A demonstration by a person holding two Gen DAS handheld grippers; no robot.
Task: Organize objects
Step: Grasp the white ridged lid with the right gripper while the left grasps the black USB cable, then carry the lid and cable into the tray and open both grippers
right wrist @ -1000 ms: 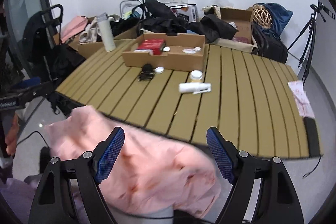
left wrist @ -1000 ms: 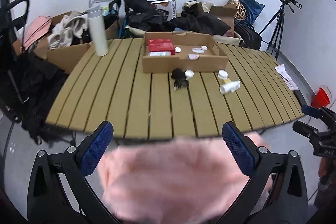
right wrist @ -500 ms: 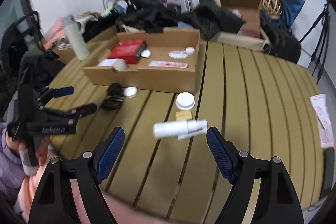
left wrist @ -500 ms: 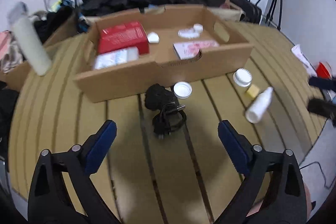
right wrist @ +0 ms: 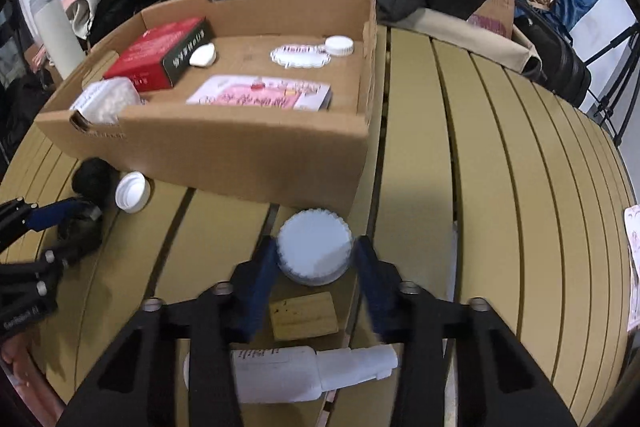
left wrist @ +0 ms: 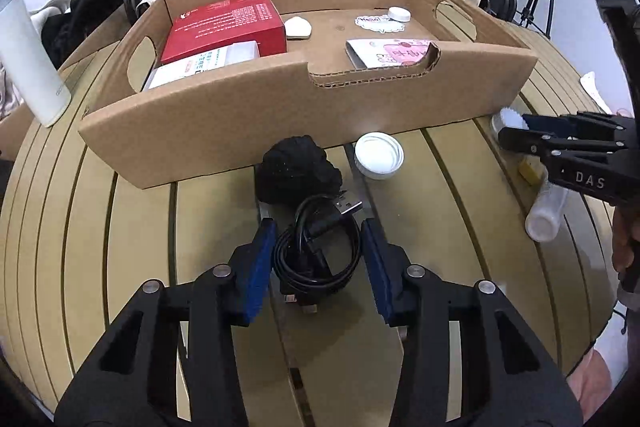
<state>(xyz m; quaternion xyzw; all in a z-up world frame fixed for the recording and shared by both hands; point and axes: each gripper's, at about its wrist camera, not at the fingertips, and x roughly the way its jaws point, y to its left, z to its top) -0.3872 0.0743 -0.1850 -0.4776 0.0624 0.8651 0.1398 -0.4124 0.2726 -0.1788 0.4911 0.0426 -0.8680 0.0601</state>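
Observation:
A coiled black USB cable (left wrist: 304,275) lies on the slatted table in front of the cardboard tray (left wrist: 304,115). My left gripper (left wrist: 318,237) is closing on it, its blue pads against both sides of the coil. In the right wrist view a white jar with a scalloped lid (right wrist: 316,251) stands close to the tray's front wall (right wrist: 240,155). My right gripper (right wrist: 316,247) is closing around it, and the pads touch the lid's rim. Under that gripper lie a yellow block (right wrist: 303,315) and a white bottle (right wrist: 288,371) on its side.
A black clump (left wrist: 296,167) and a white cap (left wrist: 379,155) sit against the tray. Inside the tray are a red box (left wrist: 228,27), packets and small white lids. A white tumbler (left wrist: 28,59) stands at the left. Bags, boxes and a tripod crowd the far side.
Both grippers have come forward and down from the table's near edge to the items by the tray. The pink cloth is gone from view. Both pairs of jaws have narrowed, around the cable and the jar.

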